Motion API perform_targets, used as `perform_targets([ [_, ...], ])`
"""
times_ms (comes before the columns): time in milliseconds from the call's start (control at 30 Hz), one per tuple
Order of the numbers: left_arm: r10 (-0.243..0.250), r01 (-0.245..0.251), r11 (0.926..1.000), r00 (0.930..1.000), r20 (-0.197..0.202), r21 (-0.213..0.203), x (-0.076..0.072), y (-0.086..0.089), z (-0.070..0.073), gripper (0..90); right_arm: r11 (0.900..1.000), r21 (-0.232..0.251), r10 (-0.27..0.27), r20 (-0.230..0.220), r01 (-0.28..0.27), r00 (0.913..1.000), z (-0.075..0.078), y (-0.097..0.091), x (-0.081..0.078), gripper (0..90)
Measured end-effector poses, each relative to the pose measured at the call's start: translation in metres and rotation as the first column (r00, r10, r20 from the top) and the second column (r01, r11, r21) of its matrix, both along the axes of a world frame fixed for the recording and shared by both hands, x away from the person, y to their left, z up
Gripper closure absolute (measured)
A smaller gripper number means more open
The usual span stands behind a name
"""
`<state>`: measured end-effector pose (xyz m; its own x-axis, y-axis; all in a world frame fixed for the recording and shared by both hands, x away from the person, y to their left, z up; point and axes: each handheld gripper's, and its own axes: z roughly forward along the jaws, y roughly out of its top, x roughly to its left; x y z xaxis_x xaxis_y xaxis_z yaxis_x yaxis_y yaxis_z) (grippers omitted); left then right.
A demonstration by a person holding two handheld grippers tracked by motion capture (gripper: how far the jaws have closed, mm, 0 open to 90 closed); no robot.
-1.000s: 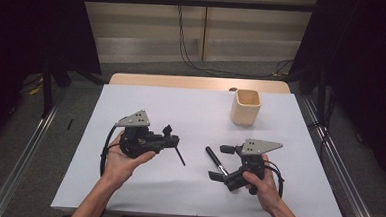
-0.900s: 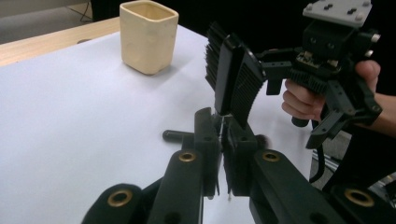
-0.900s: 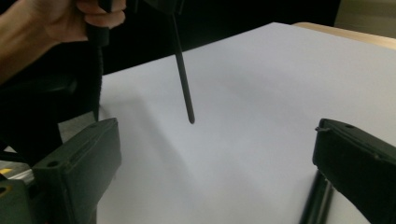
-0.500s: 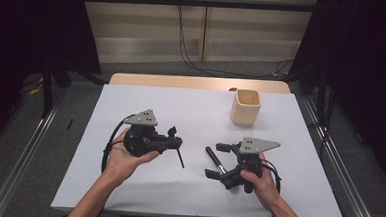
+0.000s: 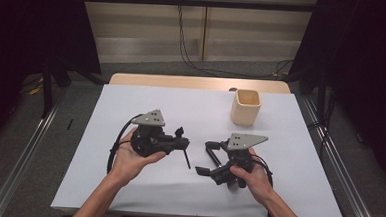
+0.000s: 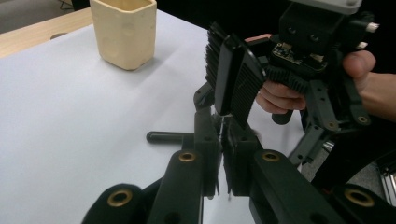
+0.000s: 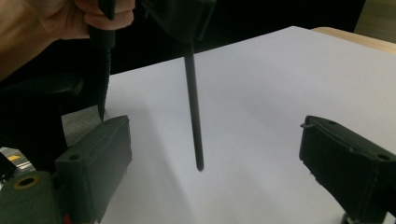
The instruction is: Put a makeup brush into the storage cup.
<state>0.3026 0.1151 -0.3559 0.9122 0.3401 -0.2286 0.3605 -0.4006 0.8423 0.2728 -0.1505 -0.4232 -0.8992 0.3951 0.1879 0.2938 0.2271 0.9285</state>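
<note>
The left gripper (image 5: 181,144), left of centre in the high view, is clamping its jaws tight on the top of a thin black rod (image 5: 186,157) that is hanging down toward the white table (image 5: 131,105). The right gripper (image 5: 207,158), just right of it, has just been closing its wide jaws a little, with nothing between them. The rod is looking light, stiff and slick, so it is probably best pinched across its lower shaft (image 7: 196,140).

No readable text, label or number anywhere (cup (image 5: 245,107) blank).
</note>
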Motion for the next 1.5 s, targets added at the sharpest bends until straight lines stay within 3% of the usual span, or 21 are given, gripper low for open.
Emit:
perform_targets([
  [167, -0.008, 0.008, 1.0, 0.9999, -0.01, -0.004, 0.002, -0.004, -0.002, 85.4, 0.9991, -0.001, 0.043, 0.011, -0.043, 0.999, 0.003, 0.01, 0.001, 9.0],
  [233, -0.011, 0.01, 0.9999, 0.9998, -0.014, -0.007, 0.002, -0.006, -0.003, 85.4, 0.9992, -0.029, 0.029, 0.016, -0.028, 0.9995, 0.003, 0.015, 0.002, 10.6],
  [333, -0.013, 0.013, 0.9999, 0.9998, -0.016, -0.011, 0.003, -0.008, -0.003, 85.4, 0.9995, -0.013, 0.028, 0.002, -0.028, 0.9996, 0.003, 0.019, 0.003, 15.1],
  [500, -0.019, 0.019, 0.9997, 0.9997, -0.012, -0.014, 0.003, -0.011, -0.004, 85.5, 0.9996, -0.008, 0.028, 0.004, -0.028, 0.9996, 0.001, 0.021, 0.006, 28.9],
  [600, -0.02, 0.02, 0.9997, 0.9997, -0.017, -0.017, 0.003, -0.012, -0.005, 85.4, 0.9999, -0.008, 0.016, 0.027, -0.015, 0.9995, 0.0, 0.022, 0.008, 35.8],
  [700, -0.021, 0.021, 0.9997, 0.9997, -0.012, -0.009, 0.003, -0.013, -0.005, 85.4, 0.9996, 0.001, 0.03, 0.027, -0.03, 0.9992, 0.0, 0.022, 0.009, 52.1],
  [833, -0.01, 0.01, 0.9999, 0.9998, -0.015, -0.007, 0.005, -0.013, -0.007, 85.4, 0.9995, 0.013, 0.03, 0.009, -0.03, 0.9995, -0.001, 0.021, 0.01, 67.1],
  [1067, -0.003, 0.003, 0.9999, 0.9998, -0.022, -0.011, 0.006, -0.015, -0.009, 85.5, 0.9992, 0.034, 0.02, 0.003, -0.02, 0.9998, -0.001, 0.019, 0.011, 75.6],
  [1167, -0.009, 0.009, 0.9999, 0.9997, -0.021, -0.013, 0.005, -0.016, -0.01, 85.4, 0.9996, 0.029, 0.009, 0.0, -0.009, 1.0, 0.0, 0.018, 0.01, 84.2],
  [1500, 0.005, -0.005, 0.9993, 0.9998, -0.021, -0.038, 0.006, -0.017, -0.012, 85.0, 0.9996, 0.027, -0.002, 0.004, 0.002, 1.0, 0.0, 0.017, 0.01, 86.4],
])
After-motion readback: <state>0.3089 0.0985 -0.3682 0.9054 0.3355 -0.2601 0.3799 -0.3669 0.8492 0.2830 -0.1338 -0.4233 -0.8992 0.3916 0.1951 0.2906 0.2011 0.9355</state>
